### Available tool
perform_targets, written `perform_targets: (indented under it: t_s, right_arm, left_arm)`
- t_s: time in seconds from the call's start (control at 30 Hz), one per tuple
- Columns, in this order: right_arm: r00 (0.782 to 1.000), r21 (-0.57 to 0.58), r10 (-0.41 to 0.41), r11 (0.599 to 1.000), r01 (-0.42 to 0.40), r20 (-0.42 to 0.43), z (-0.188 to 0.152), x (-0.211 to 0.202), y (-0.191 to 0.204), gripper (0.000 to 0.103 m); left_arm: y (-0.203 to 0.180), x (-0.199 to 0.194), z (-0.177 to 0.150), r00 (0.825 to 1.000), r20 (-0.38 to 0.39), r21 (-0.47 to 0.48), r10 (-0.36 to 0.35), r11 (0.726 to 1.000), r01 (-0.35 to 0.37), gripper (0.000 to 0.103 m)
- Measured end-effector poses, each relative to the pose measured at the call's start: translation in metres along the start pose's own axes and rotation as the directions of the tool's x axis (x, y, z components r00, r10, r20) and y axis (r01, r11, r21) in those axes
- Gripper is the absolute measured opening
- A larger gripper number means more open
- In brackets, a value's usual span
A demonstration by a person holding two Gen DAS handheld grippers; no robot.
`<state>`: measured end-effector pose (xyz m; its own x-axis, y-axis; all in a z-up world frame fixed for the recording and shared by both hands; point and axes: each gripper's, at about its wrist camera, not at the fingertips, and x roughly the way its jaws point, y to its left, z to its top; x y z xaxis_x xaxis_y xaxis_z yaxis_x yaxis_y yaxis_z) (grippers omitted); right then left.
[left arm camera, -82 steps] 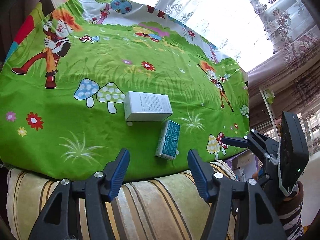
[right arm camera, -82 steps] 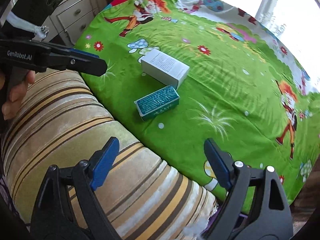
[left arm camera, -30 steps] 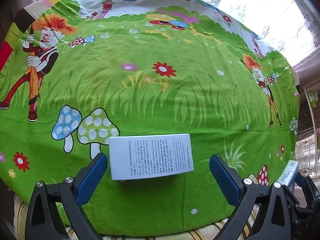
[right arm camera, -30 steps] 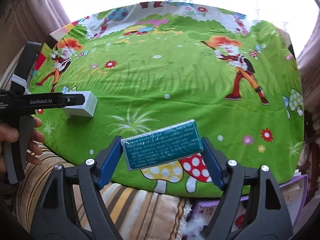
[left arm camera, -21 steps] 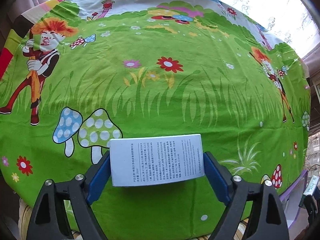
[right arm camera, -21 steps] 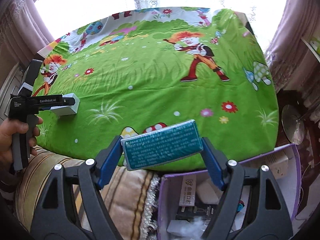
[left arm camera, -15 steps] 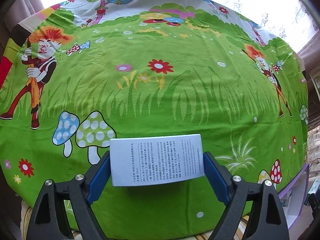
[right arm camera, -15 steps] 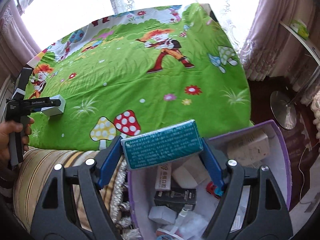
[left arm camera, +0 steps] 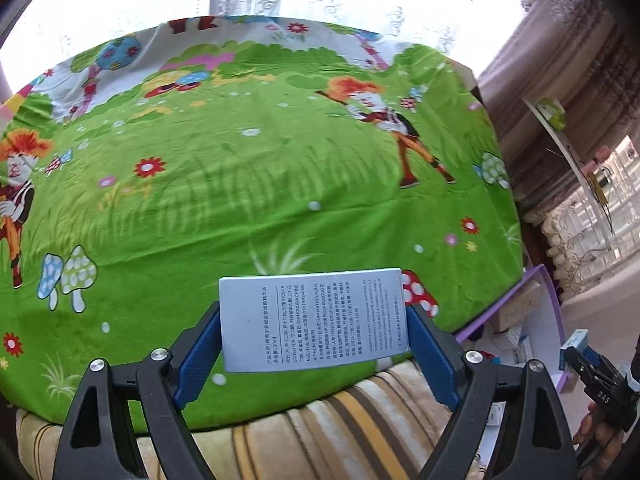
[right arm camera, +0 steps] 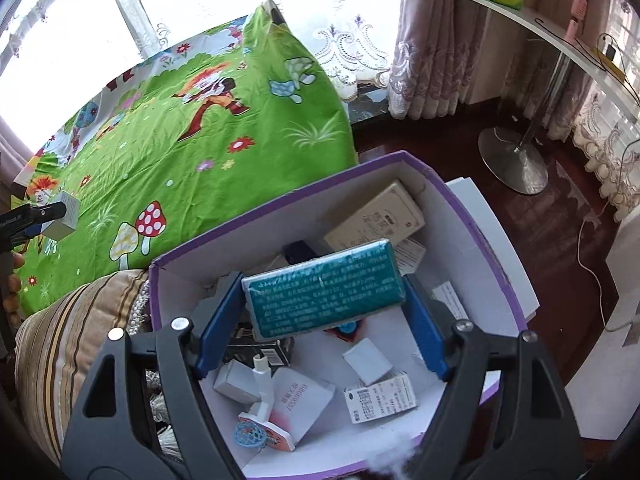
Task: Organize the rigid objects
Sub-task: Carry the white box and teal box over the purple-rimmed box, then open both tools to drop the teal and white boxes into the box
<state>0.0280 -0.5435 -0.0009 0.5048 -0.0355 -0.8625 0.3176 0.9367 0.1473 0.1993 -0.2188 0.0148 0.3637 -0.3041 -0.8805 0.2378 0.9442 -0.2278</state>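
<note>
My right gripper (right arm camera: 322,312) clamps the teal carton (right arm camera: 323,287) by its short ends above the purple storage box (right arm camera: 476,216), my left gripper (left arm camera: 314,330) likewise pinching the white carton (left arm camera: 314,318) over the bedspread's near edge (left arm camera: 280,380); both seem light, stiff, crushable.

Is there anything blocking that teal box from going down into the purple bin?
Nothing visible does. The right gripper holds the teal box above the open purple bin, which has no lid over it. Small boxes and packets already lie on the bottom, but they leave room for it to land on top.
</note>
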Motion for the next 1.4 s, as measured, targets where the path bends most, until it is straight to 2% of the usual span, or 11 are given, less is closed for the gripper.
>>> perform_targets:
  t_s: [0.17,0.37,0.5,0.67,0.9,1.0,1.13,1.27,1.4]
  right_arm:
    - [0.999,0.058,-0.041,0.997,0.041,0.000,-0.010,-0.002,-0.030,0.080]
    - [0.998,0.105,-0.062,0.993,0.062,0.004,-0.013,0.003,-0.054,0.080]
    - [0.998,0.129,-0.066,0.989,0.066,-0.002,-0.011,0.008,-0.065,0.081]
    - [0.998,0.144,-0.061,0.988,0.060,0.007,-0.012,0.008,-0.073,0.088]
    - [0.996,0.132,-0.085,0.988,0.081,0.023,-0.015,0.000,-0.069,0.089]
    - [0.995,0.119,-0.096,0.989,0.092,0.031,-0.016,-0.005,-0.063,0.089]
    - [0.992,0.092,-0.118,0.989,0.114,0.040,-0.019,-0.012,-0.052,0.089]
    - [0.989,0.071,-0.141,0.988,0.137,0.046,-0.021,-0.018,-0.041,0.089]
    - [0.985,0.069,-0.165,0.984,0.162,0.052,-0.024,-0.025,-0.031,0.089]
  left_arm:
    - [-0.056,-0.007,-0.013,0.997,-0.010,0.099,-0.073,0.992,0.073,0.088]
    - [-0.112,-0.005,-0.031,0.986,-0.061,0.196,-0.157,0.966,0.167,0.088]
    - [-0.142,-0.001,-0.038,0.979,-0.087,0.242,-0.183,0.950,0.199,0.088]
    - [-0.169,0.009,-0.044,0.977,-0.110,0.283,-0.185,0.936,0.209,0.088]
    - [-0.187,0.022,-0.049,0.974,-0.134,0.312,-0.184,0.925,0.218,0.090]
    - [-0.189,0.028,-0.048,0.974,-0.140,0.304,-0.181,0.928,0.216,0.090]
    - [-0.186,0.033,-0.046,0.975,-0.138,0.280,-0.171,0.938,0.204,0.103]
    - [-0.181,0.036,-0.047,0.972,-0.154,0.259,-0.176,0.942,0.212,0.103]
    - [-0.178,0.029,-0.053,0.972,-0.156,0.279,-0.175,0.936,0.213,0.103]
